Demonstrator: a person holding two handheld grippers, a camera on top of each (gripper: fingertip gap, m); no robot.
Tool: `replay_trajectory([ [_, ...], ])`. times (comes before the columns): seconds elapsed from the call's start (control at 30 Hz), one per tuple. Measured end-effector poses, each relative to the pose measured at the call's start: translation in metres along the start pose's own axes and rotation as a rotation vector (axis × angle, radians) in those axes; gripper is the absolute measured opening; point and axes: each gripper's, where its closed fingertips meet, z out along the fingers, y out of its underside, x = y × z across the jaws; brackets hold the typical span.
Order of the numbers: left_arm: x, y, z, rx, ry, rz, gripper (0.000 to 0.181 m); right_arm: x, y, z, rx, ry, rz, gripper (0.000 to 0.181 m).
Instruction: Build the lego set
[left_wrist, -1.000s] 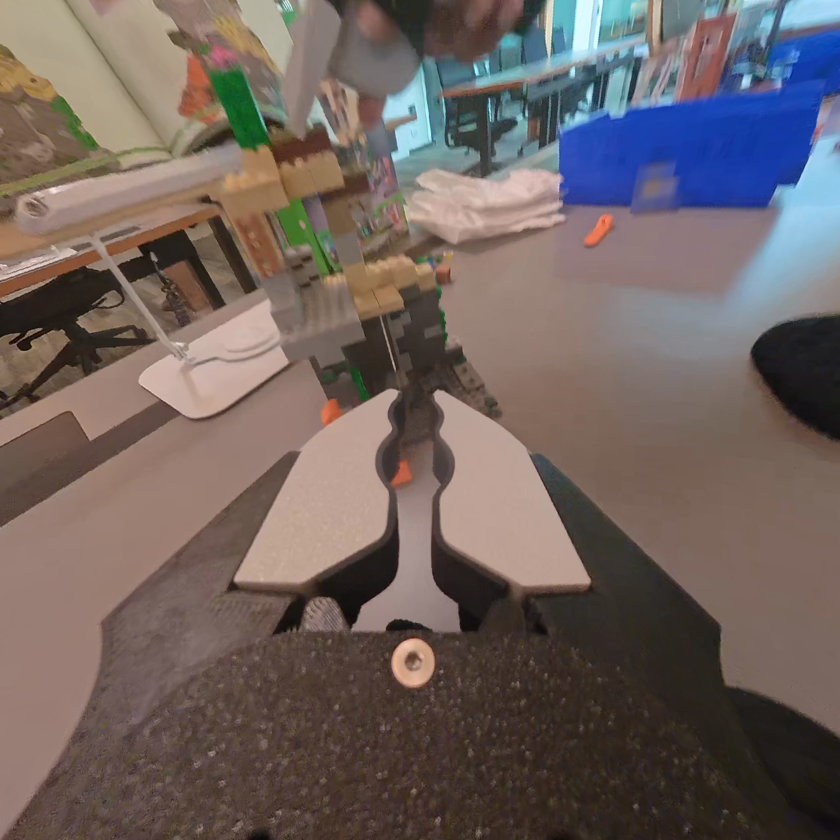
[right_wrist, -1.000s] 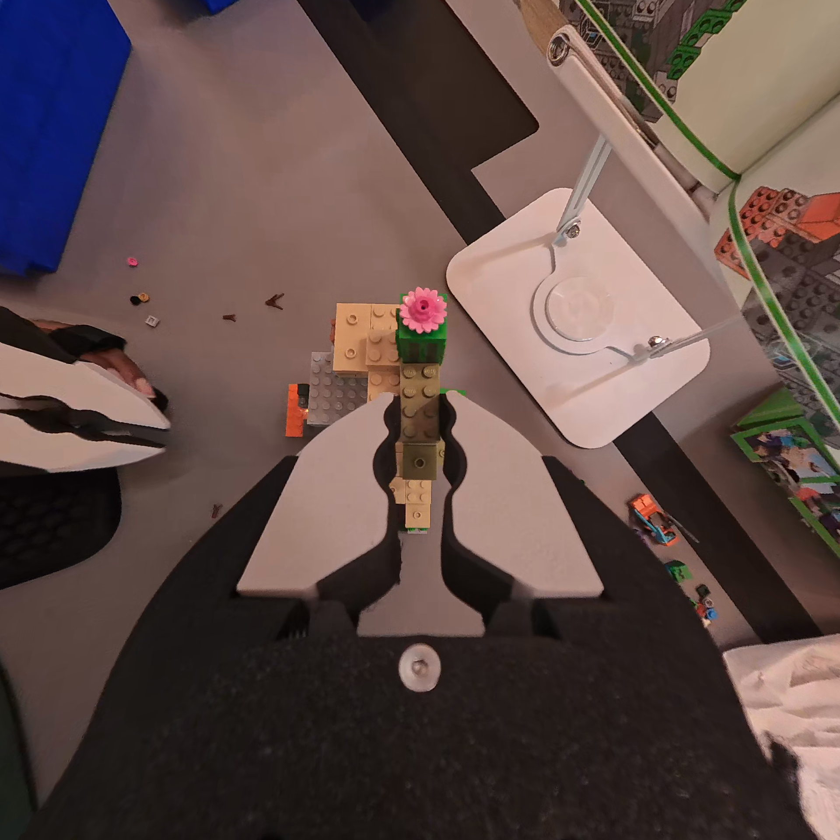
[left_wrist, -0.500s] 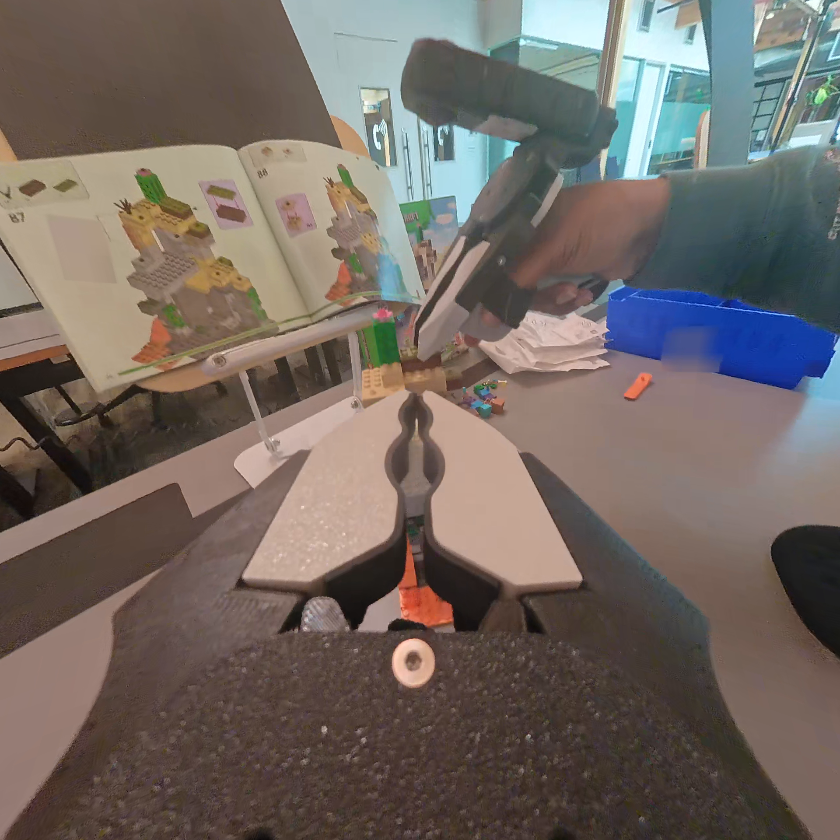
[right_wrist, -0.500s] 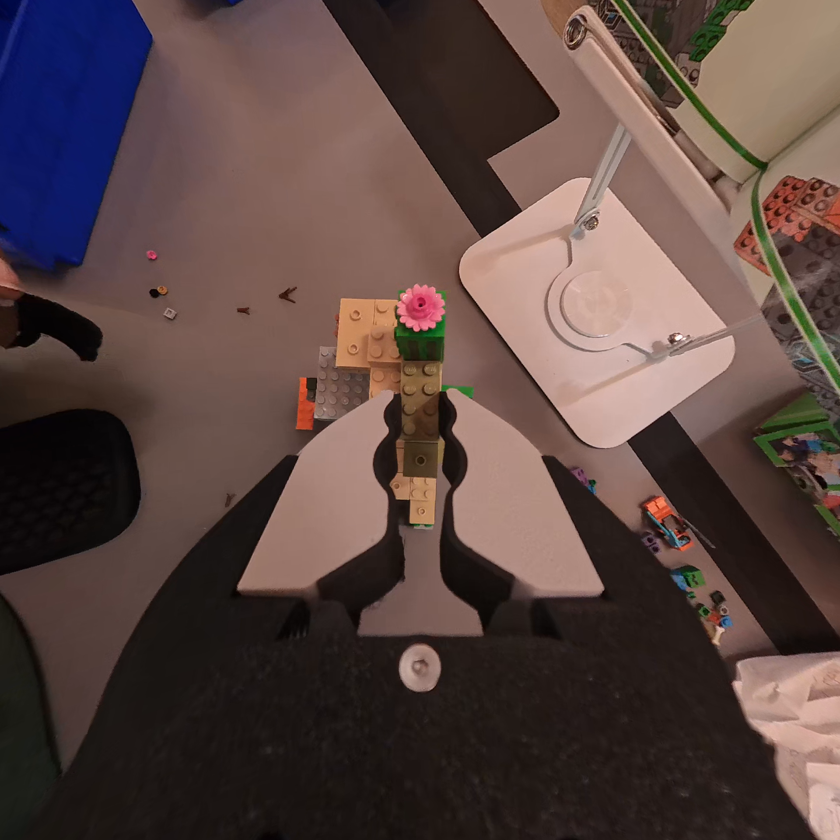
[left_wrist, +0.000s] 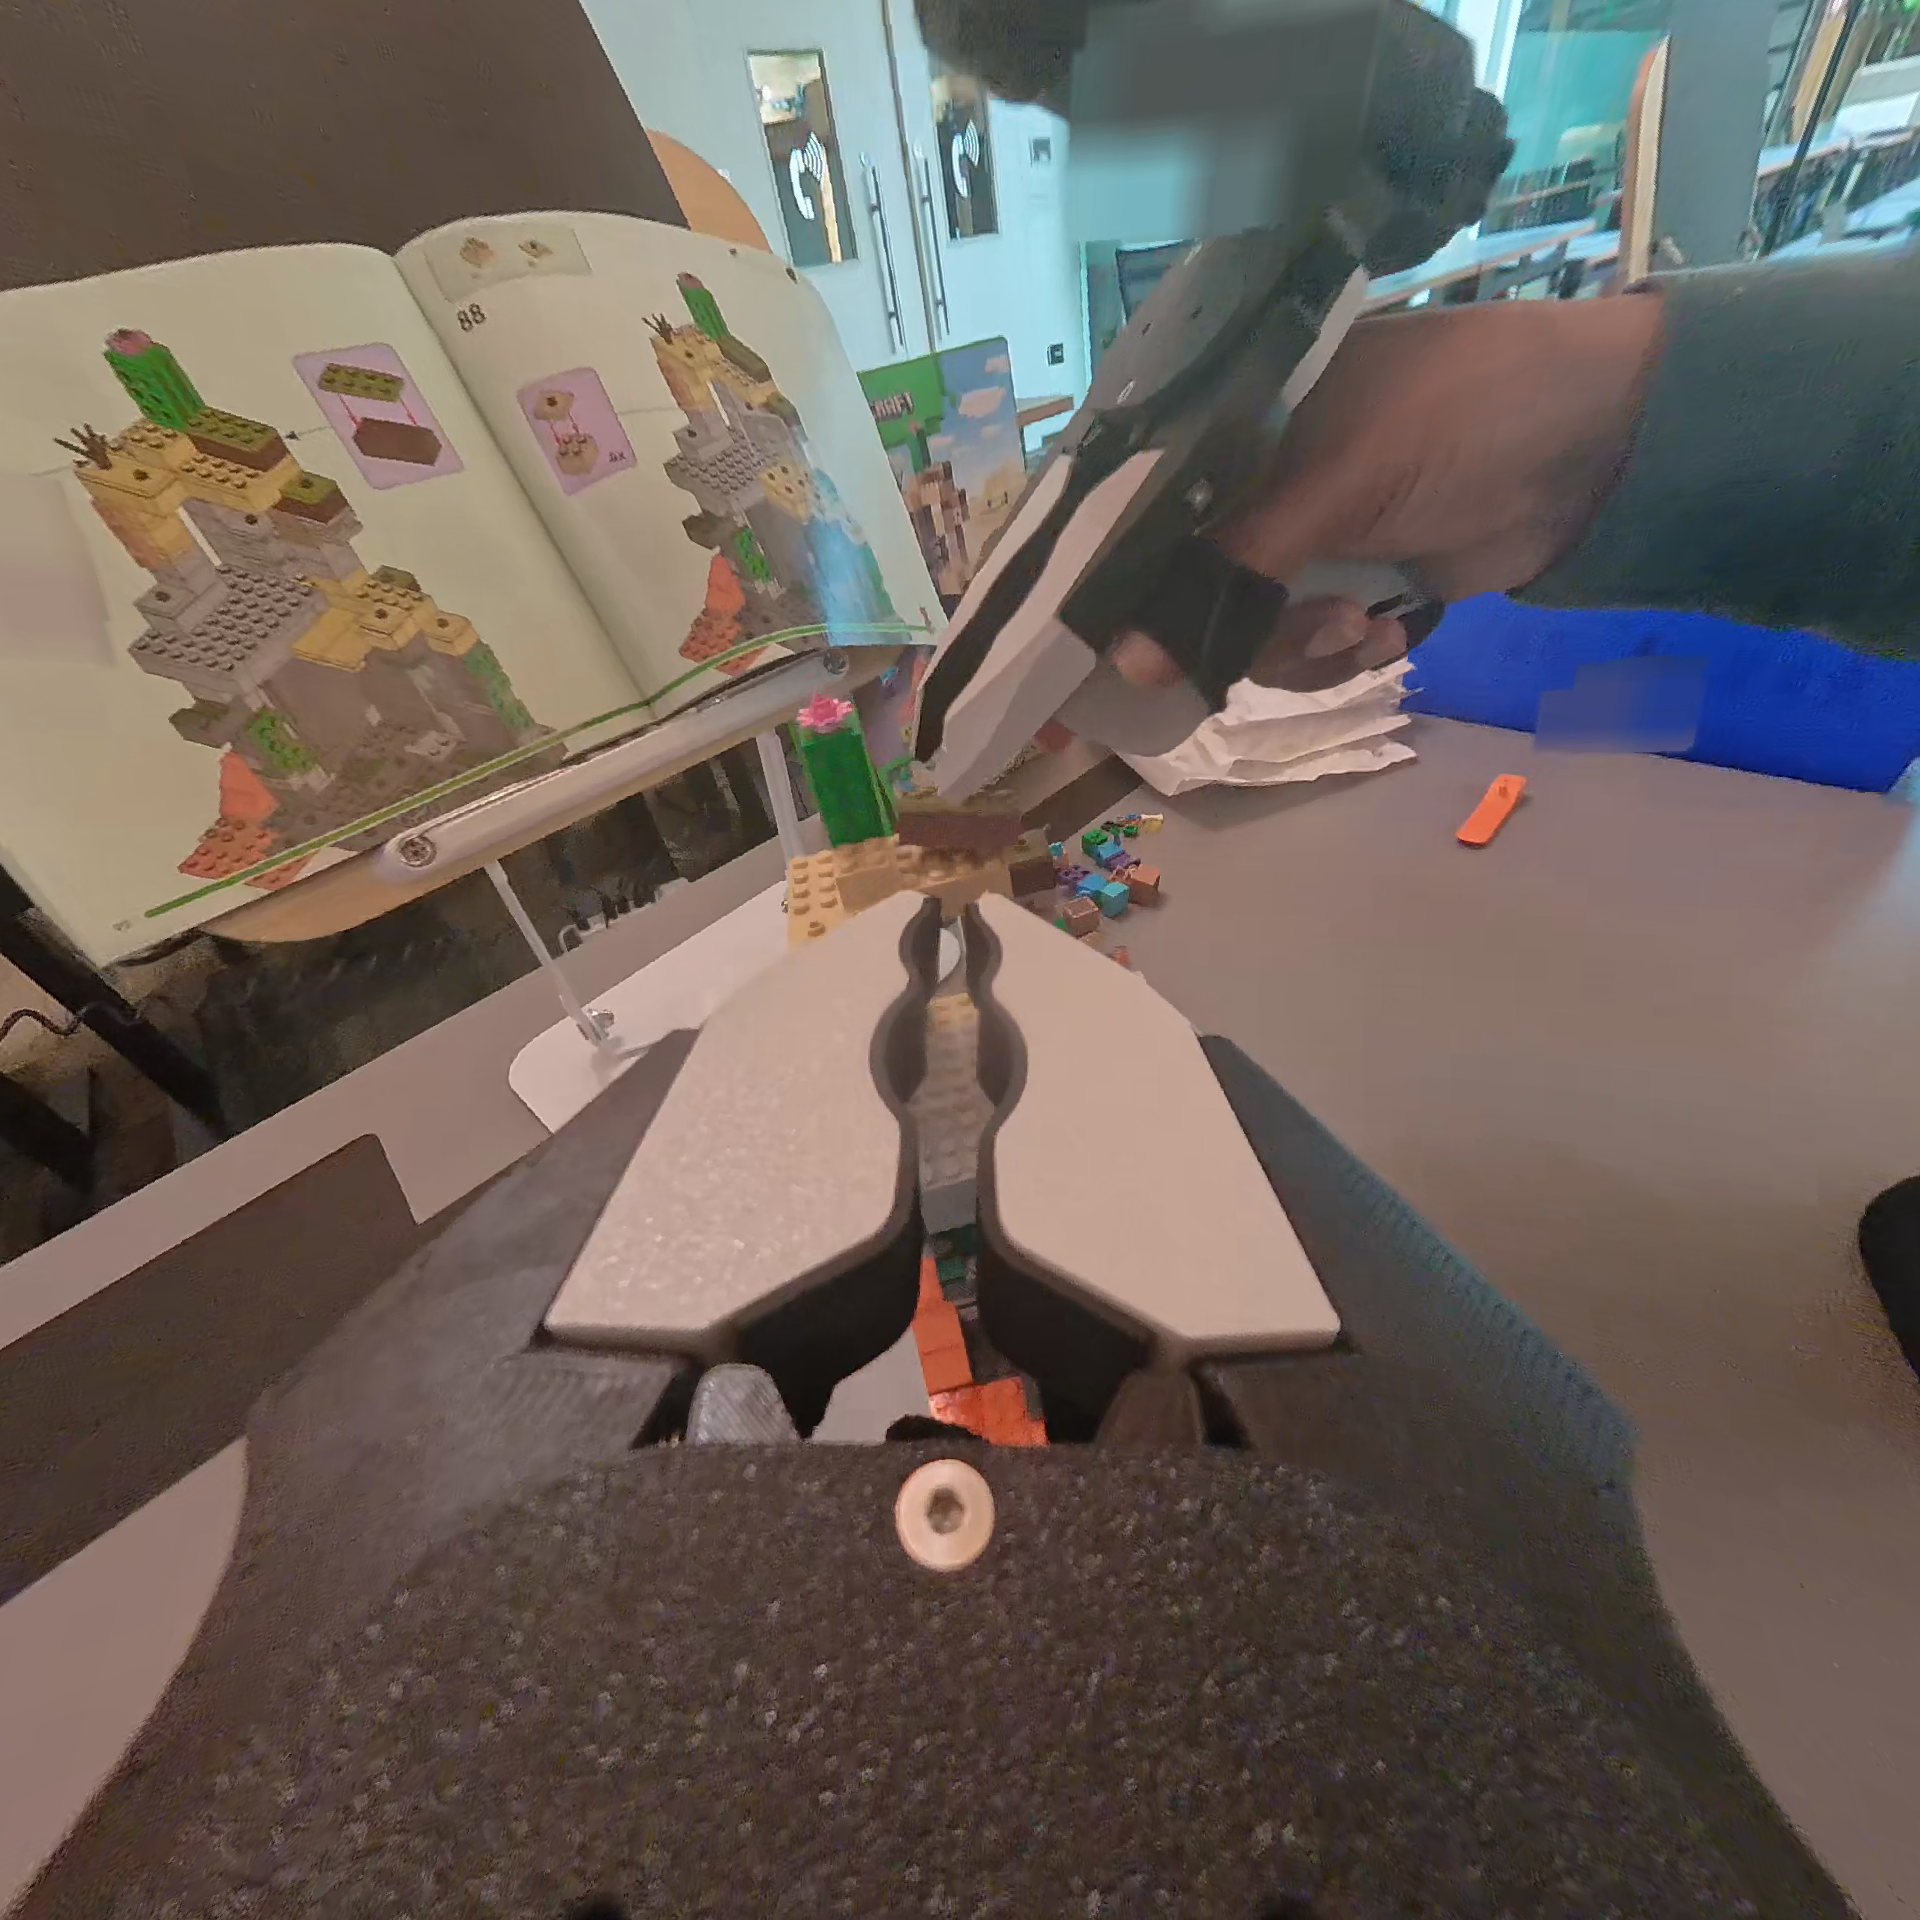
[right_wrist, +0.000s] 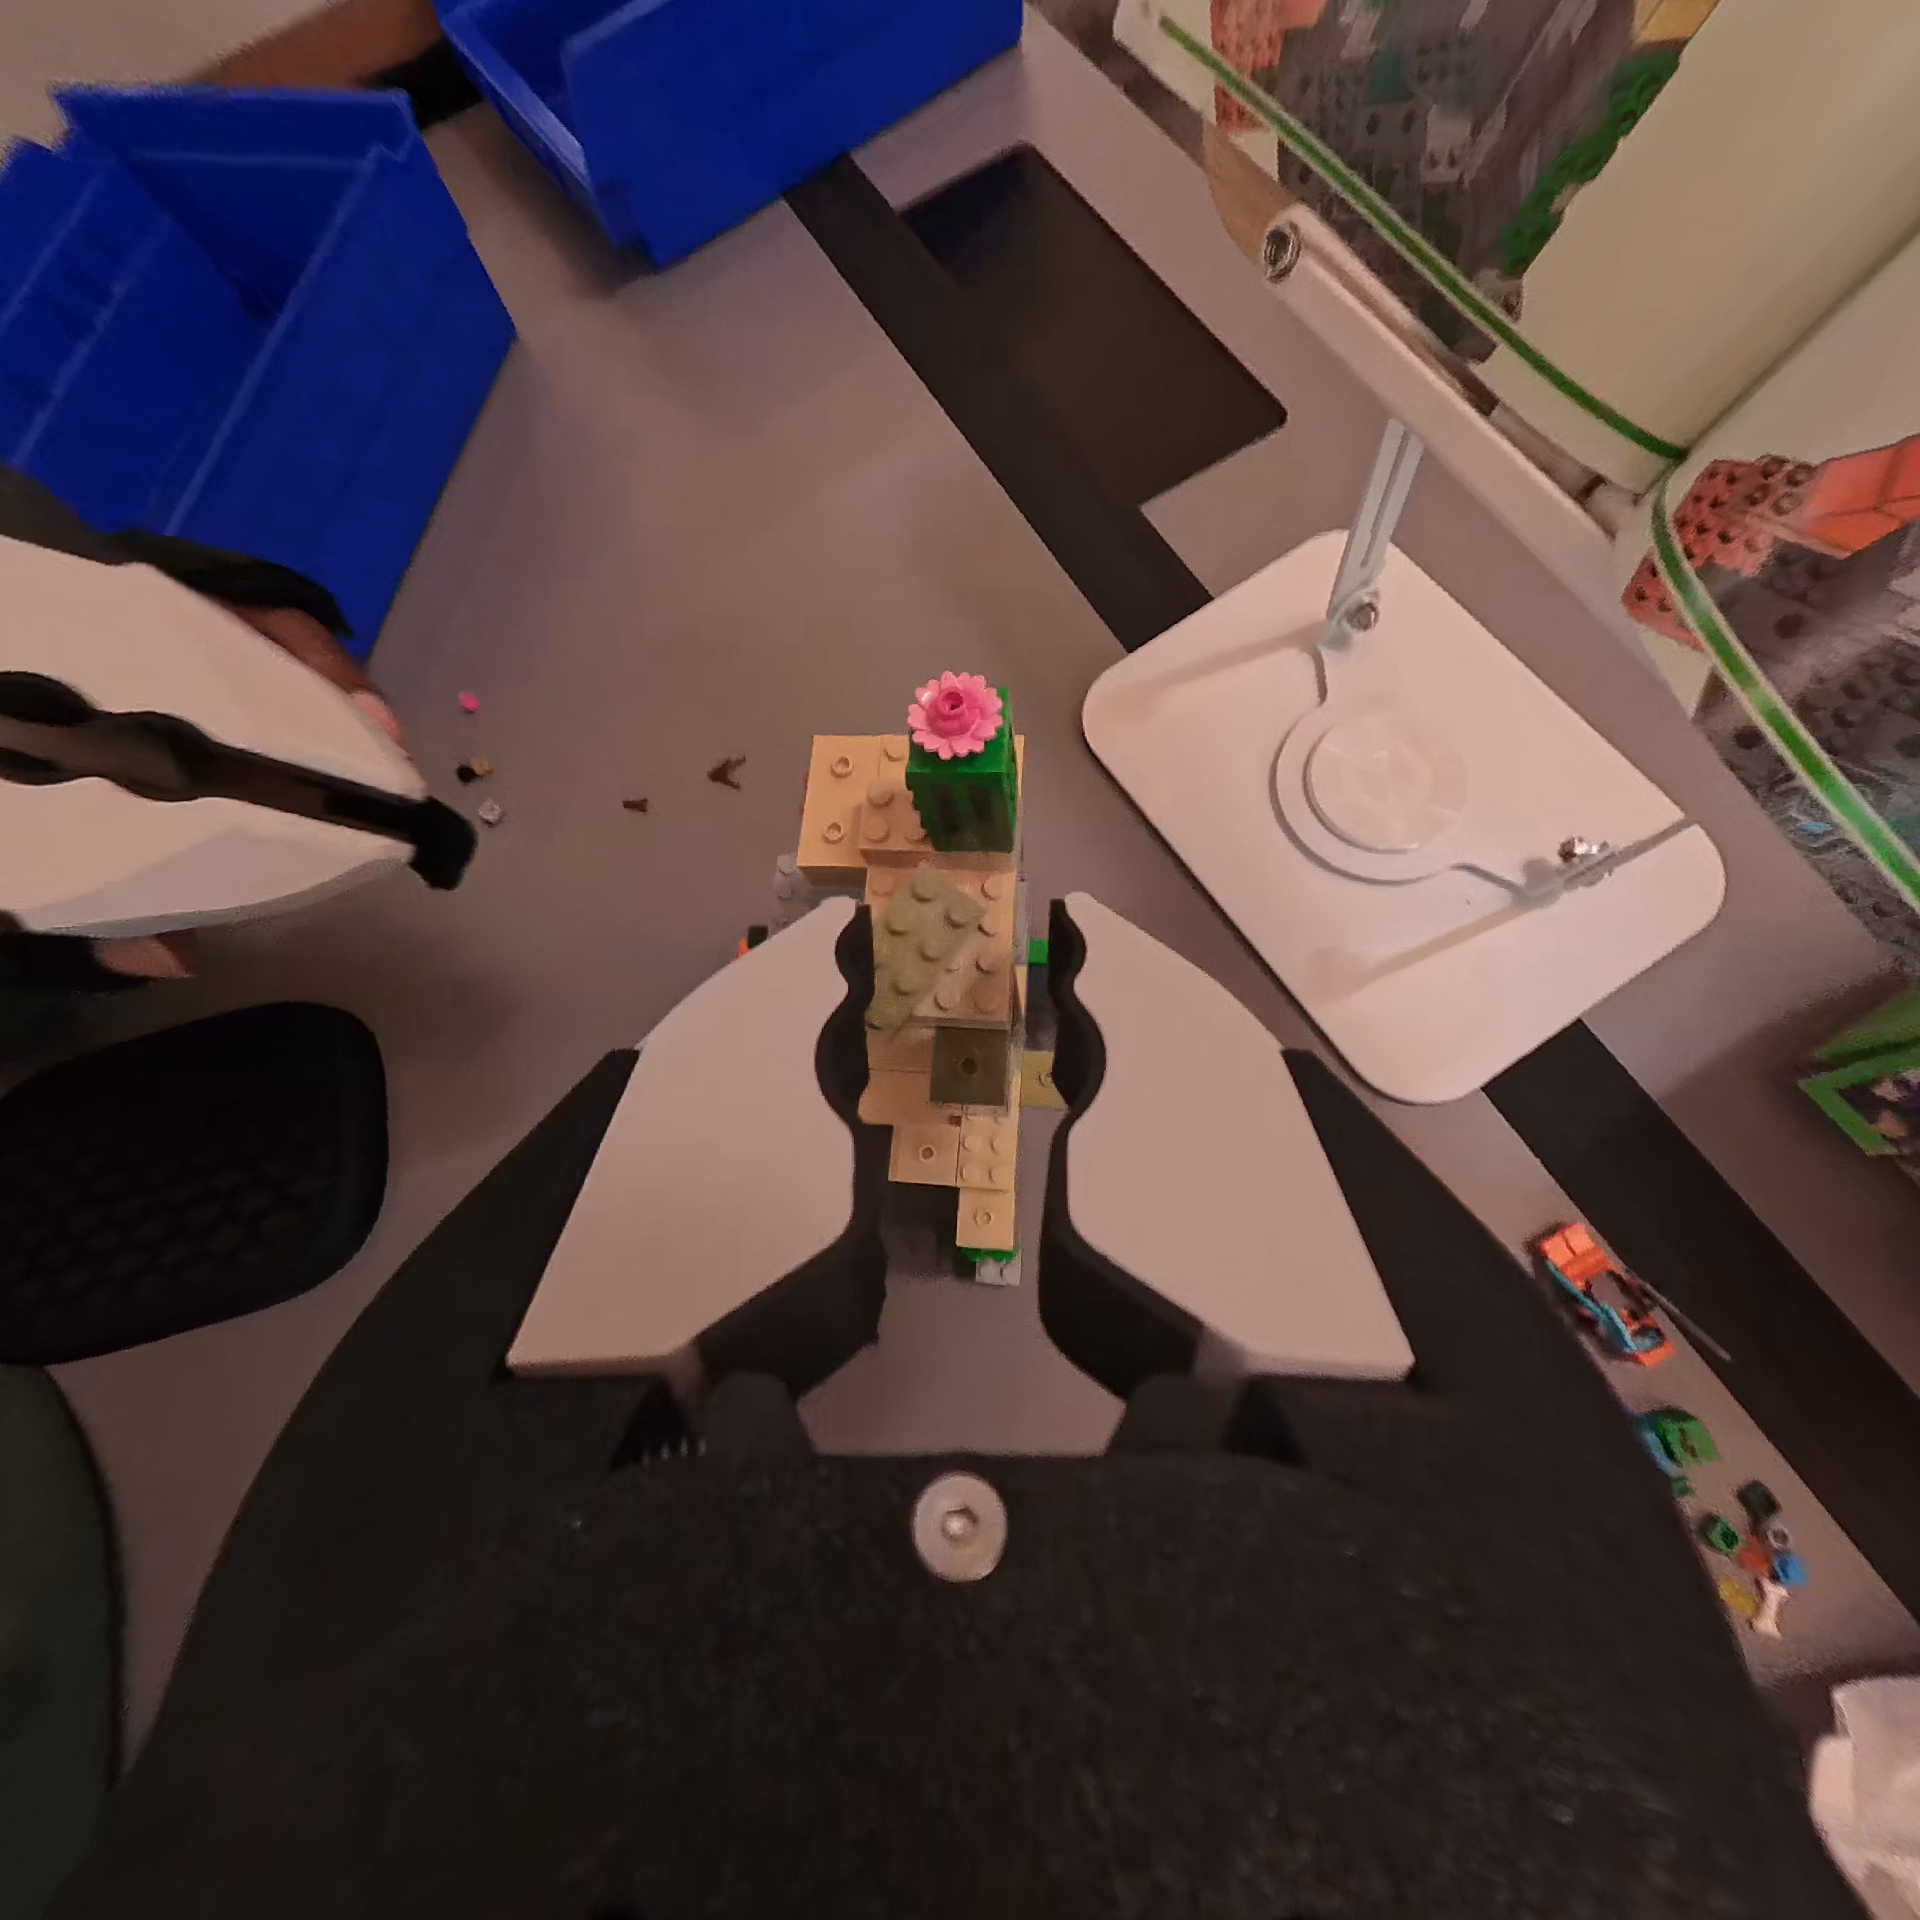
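- The right gripper (right_wrist: 951, 906) pointed straight down over the lego model (right_wrist: 977, 1153), its two fingers spread apart and released, with the top of the model showing in the gap between them
- Whether those fingers touched the bricks could not be told from the right wrist view
- An olive plate (right_wrist: 920, 951) lay askew on the tan upper bricks, tilted out of line with the studs beneath it
- The model stood upright on the grey table (left_wrist: 1455, 1039), just beside the white base (right_wrist: 1392, 821) of the book stand
- A green cactus block (right_wrist: 961, 795) with a pink flower (right_wrist: 956, 714) on top rose from the far end of the model
- The left gripper (left_wrist: 945, 920) was held low and level in front of the model, its fingers clenched almost together with only a thin slit left and nothing seen gripped between them
- Seen from the left wrist, a hand (left_wrist: 1455, 468) in a grey sleeve held the right gripper nose-down, its tips right at a dark brown brick (left_wrist: 956, 826) on the model's top
- The open instruction booklet (left_wrist: 312, 540) rested on the stand behind the model
- Small loose pieces (left_wrist: 1107, 883) lay scattered near the model, and an orange tool (left_wrist: 1491, 810) lay well apart, near a blue bin (right_wrist: 239, 343)
- A heap of white paper (left_wrist: 1288, 738) sat at the back of the table
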Motion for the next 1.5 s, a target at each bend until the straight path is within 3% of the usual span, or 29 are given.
replay_trajectory([
  [0.27, 0.000, 0.019, 0.038, -0.095, 0.012, 0.020, 0.004, -0.001, 0.011, -0.006, 0.073, -0.019, -0.095, 0.028],
  [0.53, -0.005, 0.031, 0.051, -0.107, 0.004, 0.010, 0.007, -0.022, 0.021, -0.002, 0.090, 0.161, -0.171, 0.045],
  [0.67, -0.011, 0.024, 0.053, -0.094, -0.001, 0.015, 0.010, -0.015, 0.017, 0.005, 0.117, 0.265, -0.208, 0.036],
  [0.73, -0.012, 0.022, 0.053, -0.095, 0.006, 0.021, 0.012, -0.016, 0.017, 0.009, 0.121, 0.244, -0.215, 0.021],
  [1.17, 0.001, 0.018, 0.066, -0.208, 0.121, 0.256, 0.013, -0.004, 0.019, 0.002, 0.040, -0.111, -0.377, 0.020],
  [1.5, 0.002, 0.019, 0.085, -0.294, 0.171, 0.296, 0.014, -0.006, 0.020, 0.006, 0.019, -0.299, -0.472, 0.020],
])
